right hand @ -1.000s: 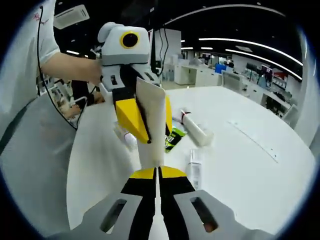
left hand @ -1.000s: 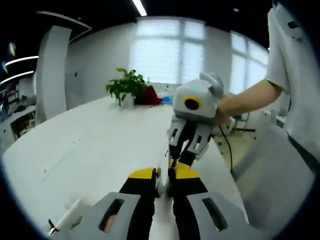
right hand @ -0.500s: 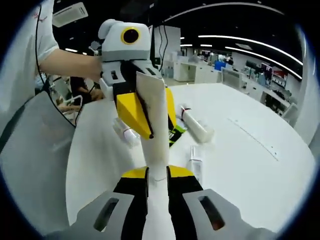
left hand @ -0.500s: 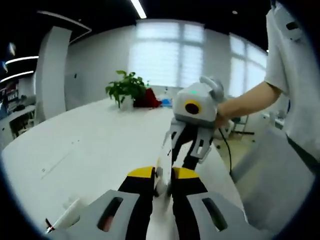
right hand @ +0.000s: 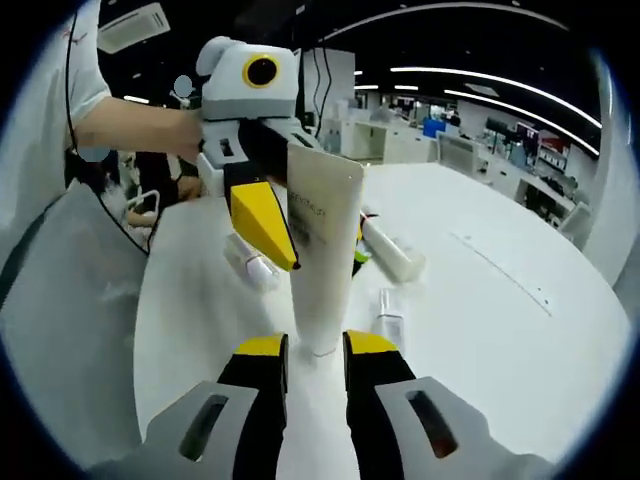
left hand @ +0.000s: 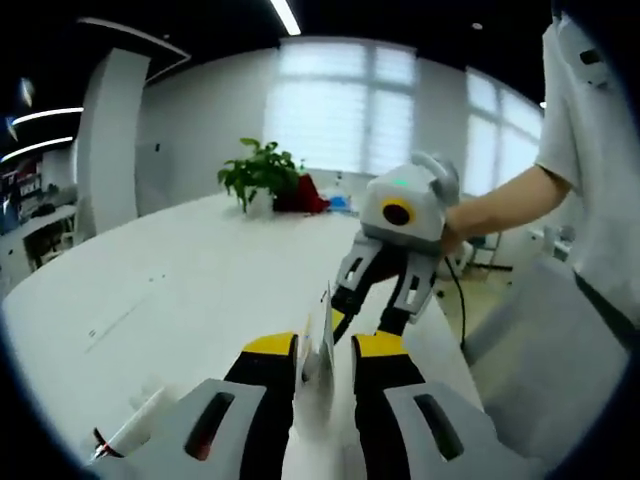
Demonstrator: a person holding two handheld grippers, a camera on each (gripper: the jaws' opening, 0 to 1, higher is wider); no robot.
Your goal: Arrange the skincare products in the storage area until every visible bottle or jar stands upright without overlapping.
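- We see no tray or box; the products lie loose on the white table [right hand: 480, 330].
- In the right gripper view the white tube [right hand: 323, 255] stands upright between the two grippers, long axis vertical, flat crimped end up and cap end down at our right gripper [right hand: 316, 352]; in the left gripper view it appears edge-on [left hand: 325, 335].
- The left gripper [right hand: 300, 225] pinches the tube's upper part with its yellow-tipped jaws; a hand [right hand: 185, 135] holds that tool.
- The right gripper's jaws are parted, flanking the tube's base; we cannot tell whether they touch it.
- Behind the tube lie a large white tube [right hand: 392, 252], a small clear bottle [right hand: 389, 318], a green-and-black item [right hand: 357, 255], partly hidden, and a small white bottle [right hand: 252, 265], all on their sides.
- A potted plant [left hand: 262, 175] stands far across the table.
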